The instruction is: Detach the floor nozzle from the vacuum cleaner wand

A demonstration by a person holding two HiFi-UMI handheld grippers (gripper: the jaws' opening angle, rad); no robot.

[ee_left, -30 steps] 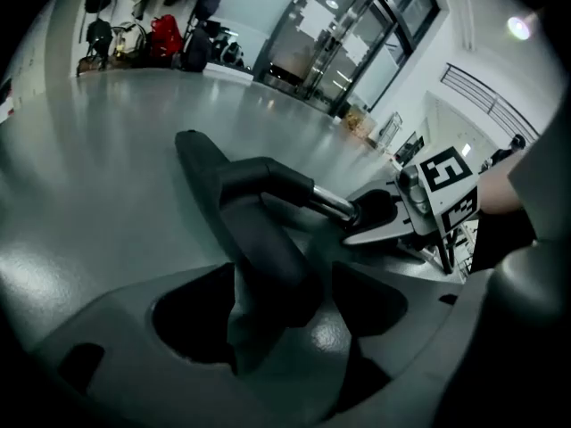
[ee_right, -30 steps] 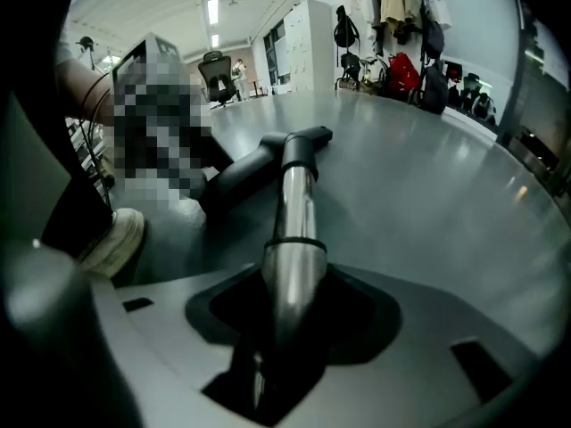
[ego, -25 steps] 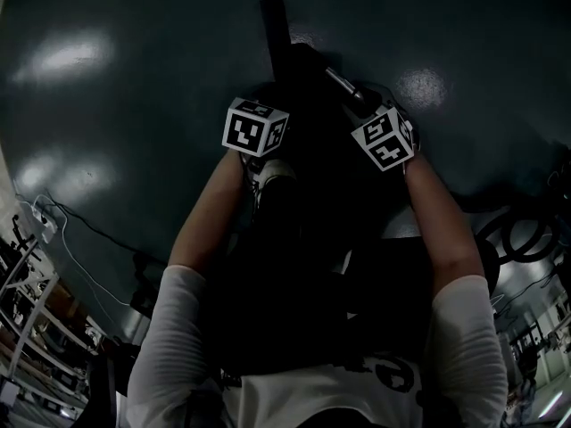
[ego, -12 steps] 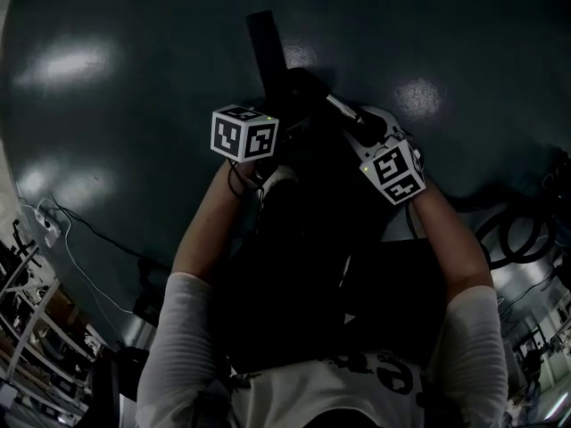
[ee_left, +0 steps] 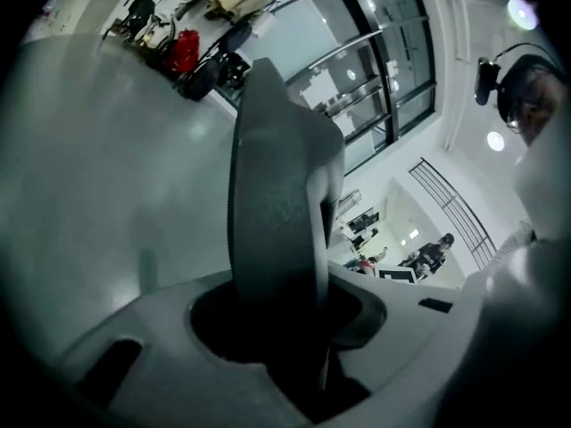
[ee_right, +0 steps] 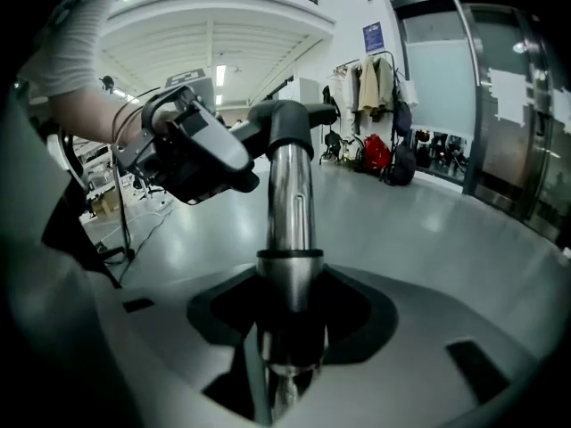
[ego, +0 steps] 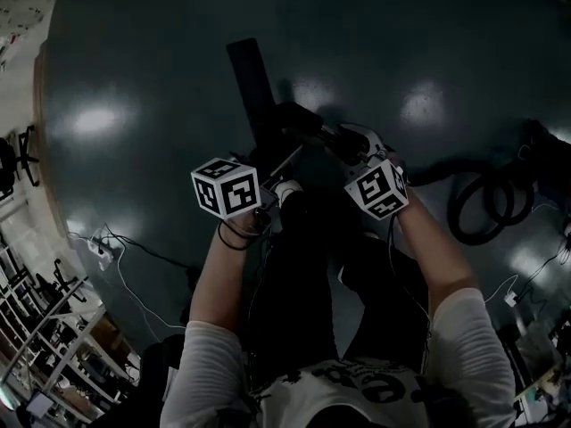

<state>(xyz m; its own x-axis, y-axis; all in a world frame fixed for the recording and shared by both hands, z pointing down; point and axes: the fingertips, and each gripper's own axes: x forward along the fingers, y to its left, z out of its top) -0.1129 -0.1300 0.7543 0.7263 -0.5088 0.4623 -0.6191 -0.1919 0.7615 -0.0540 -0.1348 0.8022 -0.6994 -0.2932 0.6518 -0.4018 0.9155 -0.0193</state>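
Note:
In the head view the black floor nozzle (ego: 251, 86) hangs above the dark floor, joined by its neck to the chrome wand (ego: 346, 141). My left gripper (ego: 270, 169) grips the nozzle's neck, and its jaws are closing on it. In the left gripper view the dark grey nozzle body (ee_left: 275, 205) fills the gap between the jaws of the left gripper (ee_left: 287, 333). My right gripper (ego: 355, 154) is shut on the wand. In the right gripper view the chrome tube (ee_right: 290, 199) runs up from the right gripper (ee_right: 287, 333) to the black elbow (ee_right: 287, 119), where the left gripper (ee_right: 192, 154) clamps.
A coiled black hose (ego: 482, 196) lies on the floor at the right. Cables (ego: 134, 252) trail at the left near racks and shelving (ego: 36, 328). The person's dark trousers and shoe (ego: 287, 190) are just below the grippers.
Both grippers have risen toward the camera with the wand and nozzle. The left cube has slid left and down in the picture. The view now takes in the hose at the right.

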